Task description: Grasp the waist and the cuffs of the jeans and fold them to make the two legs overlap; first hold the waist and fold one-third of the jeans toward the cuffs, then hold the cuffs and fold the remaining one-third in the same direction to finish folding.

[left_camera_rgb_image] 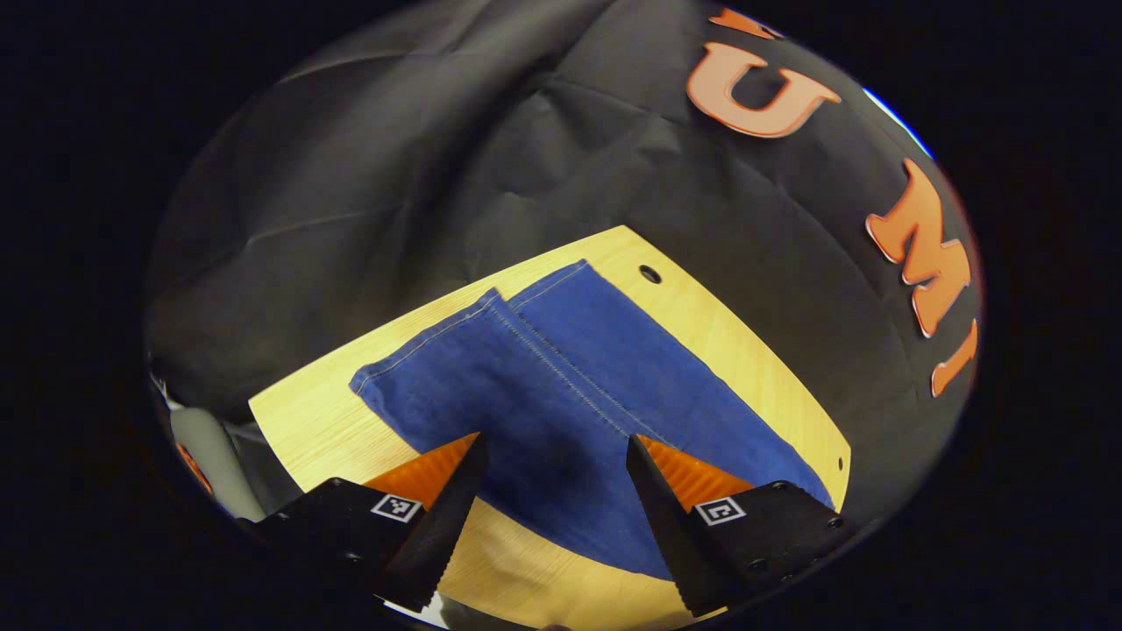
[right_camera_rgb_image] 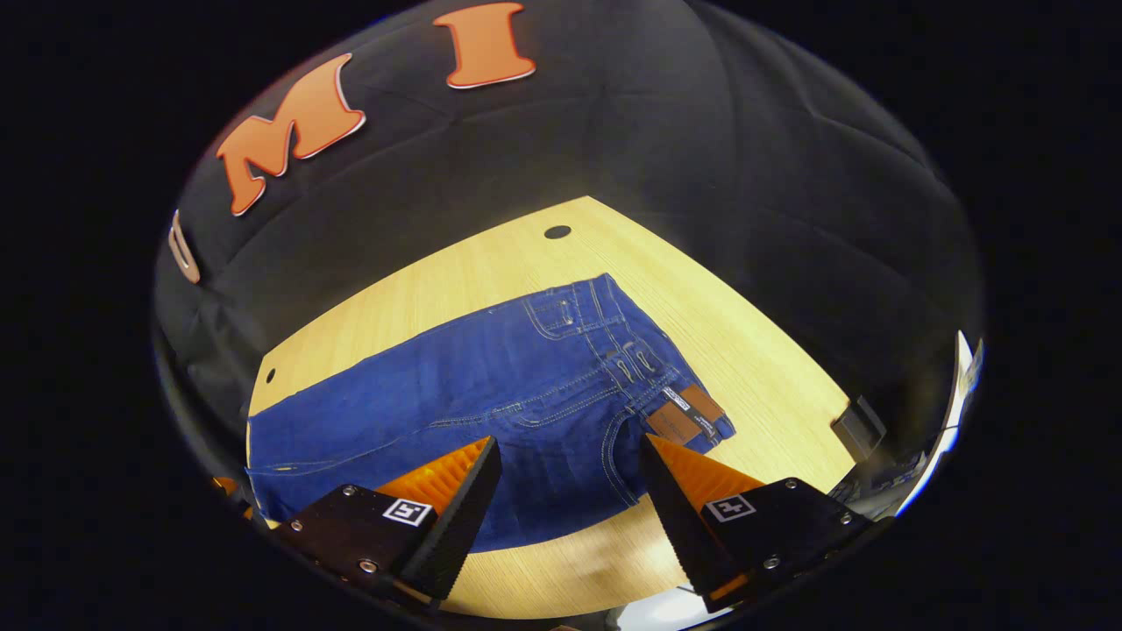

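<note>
**Jeans flat, both claws poised to pinch**

While the jeans (left_camera_rgb_image: 561, 386) lie spread flat on the desk (left_camera_rgb_image: 736, 333), neither claw has hold of anything. Ahead of the left claw (left_camera_rgb_image: 554, 469), just beyond its tips, run the two legs, one lapping the other along a stitched seam, with the cuffs (left_camera_rgb_image: 473, 315) at the far end. Its jaws stand wide, hovering above the denim, apart from it.

Ahead of the right claw (right_camera_rgb_image: 570, 473) sits the waist (right_camera_rgb_image: 631, 350), belt loops and a brown patch (right_camera_rgb_image: 688, 412) off to its right side. That claw is wide too, with cloth directly between and beyond its tips, untouched.

Judging by this, the legs look about overlapped already, so the step in hand is probably taking the waist for the first third fold. To do it well, I would bring each claw down at an edge of the waistband rather than mid-cloth, so both layers land between the jaws. Close firmly on every layer; a pinch of the top layer alone would drag it off the lower one. Lift only a little, carry both claws level and together toward the cuffs, and lay the fold square so the side edges stay lined up.
</note>
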The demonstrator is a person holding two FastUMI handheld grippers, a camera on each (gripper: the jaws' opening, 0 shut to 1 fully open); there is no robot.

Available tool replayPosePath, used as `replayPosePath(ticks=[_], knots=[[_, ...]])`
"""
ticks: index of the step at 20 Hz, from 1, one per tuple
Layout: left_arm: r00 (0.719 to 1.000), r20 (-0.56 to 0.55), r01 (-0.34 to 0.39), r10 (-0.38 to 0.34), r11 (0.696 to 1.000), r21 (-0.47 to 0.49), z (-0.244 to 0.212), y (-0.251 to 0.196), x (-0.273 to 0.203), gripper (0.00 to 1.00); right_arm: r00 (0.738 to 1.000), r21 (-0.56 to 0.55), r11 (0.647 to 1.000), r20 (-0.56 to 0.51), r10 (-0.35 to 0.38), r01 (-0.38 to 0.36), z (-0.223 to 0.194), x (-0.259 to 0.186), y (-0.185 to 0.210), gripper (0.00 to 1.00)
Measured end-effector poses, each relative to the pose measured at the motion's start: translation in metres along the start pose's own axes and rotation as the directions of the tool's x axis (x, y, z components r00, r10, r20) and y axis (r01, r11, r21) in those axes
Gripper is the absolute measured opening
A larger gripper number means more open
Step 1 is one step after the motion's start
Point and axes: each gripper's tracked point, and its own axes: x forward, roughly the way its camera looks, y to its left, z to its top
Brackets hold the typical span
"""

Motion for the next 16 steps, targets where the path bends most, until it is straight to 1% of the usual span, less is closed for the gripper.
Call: replayPosePath(ticks=[4,7,11,12,13,14,15,16], knots=[[0.998,-0.062,-0.003,-0.006,0.991,-0.135,-0.006,0.018,0.004,0.98,0.998,0.107,0.994,-0.061,0.011,-0.004,-0.009,0.01,-0.012,0.98],[0.995,-0.096,-0.043,0.024,0.978,-0.202,-0.007,0.035,0.008,0.98,0.994,0.178,0.984,-0.112,0.009,0.011,-0.021,0.017,-0.021,0.98],[0.988,-0.147,-0.084,0.042,0.951,-0.296,-0.011,0.063,0.01,0.98,0.986,0.265,0.964,-0.168,0.017,0.029,-0.035,0.022,-0.031,0.98],[0.987,-0.152,-0.092,0.045,0.943,-0.318,-0.012,0.07,0.01,0.95,0.984,0.282,0.959,-0.174,0.021,0.03,-0.038,0.023,-0.034,0.98],[0.987,-0.157,-0.089,0.037,0.936,-0.341,-0.011,0.075,0.012,0.98,0.983,0.295,0.955,-0.185,0.021,0.035,-0.04,0.025,-0.037,0.98],[0.987,-0.157,-0.087,0.03,0.927,-0.365,-0.014,0.077,0.014,0.95,0.981,0.304,0.952,-0.192,0.023,0.037,-0.044,0.028,-0.04,0.98],[0.986,-0.165,-0.082,0.018,0.919,-0.386,-0.015,0.081,0.015,0.98,0.979,0.314,0.948,-0.203,0.018,0.047,-0.047,0.029,-0.043,0.98],[0.985,-0.172,-0.077,0.007,0.91,-0.407,-0.015,0.084,0.014,0.98,0.978,0.33,0.943,-0.207,0.027,0.044,-0.05,0.03,-0.044,0.98]])
